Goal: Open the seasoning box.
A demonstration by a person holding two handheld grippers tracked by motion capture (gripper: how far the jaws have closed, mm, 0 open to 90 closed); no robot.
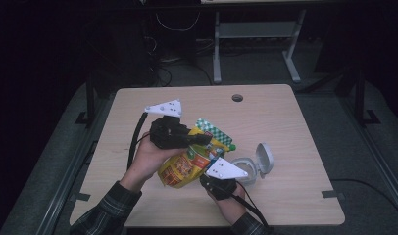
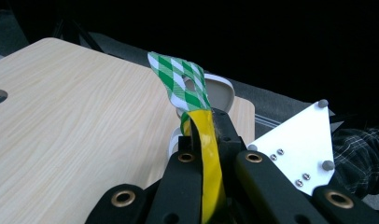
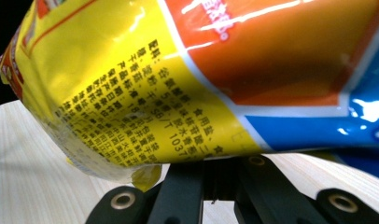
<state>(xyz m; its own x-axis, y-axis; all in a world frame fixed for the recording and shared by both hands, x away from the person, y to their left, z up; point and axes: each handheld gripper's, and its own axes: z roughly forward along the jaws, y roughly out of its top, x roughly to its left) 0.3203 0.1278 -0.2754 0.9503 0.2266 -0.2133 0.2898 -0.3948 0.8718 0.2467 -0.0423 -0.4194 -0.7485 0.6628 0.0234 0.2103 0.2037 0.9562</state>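
Snack bag point(image 1: 183, 166) held clear of the worktop point(image 1: 285, 127), slung between both tongs near the front middle. Left tongs point(image 1: 203, 138) are clamped on the bag's upper edge: in the left gripper view the yellow film runs up between the two black jaws, which press on it from either side, and the green-and-white checked top flap point(image 2: 185, 81) stands free above them. Right tongs point(image 1: 212, 172) sit at the bag's lower side; in the right gripper view the jaws stand together under the printed yellow back of the bag point(image 3: 131, 93), apparently pinching its lower edge, though the contact itself is hidden by the film. Holding at two ends probably keeps the bag taut and steady, so the sealed top can be pulled or the bag tipped. Just to the right of the bag, a small grey tub point(image 1: 245, 169) rests on the worktop with its hinged lid point(image 1: 264, 159) swung up, likely placed there to receive the contents.
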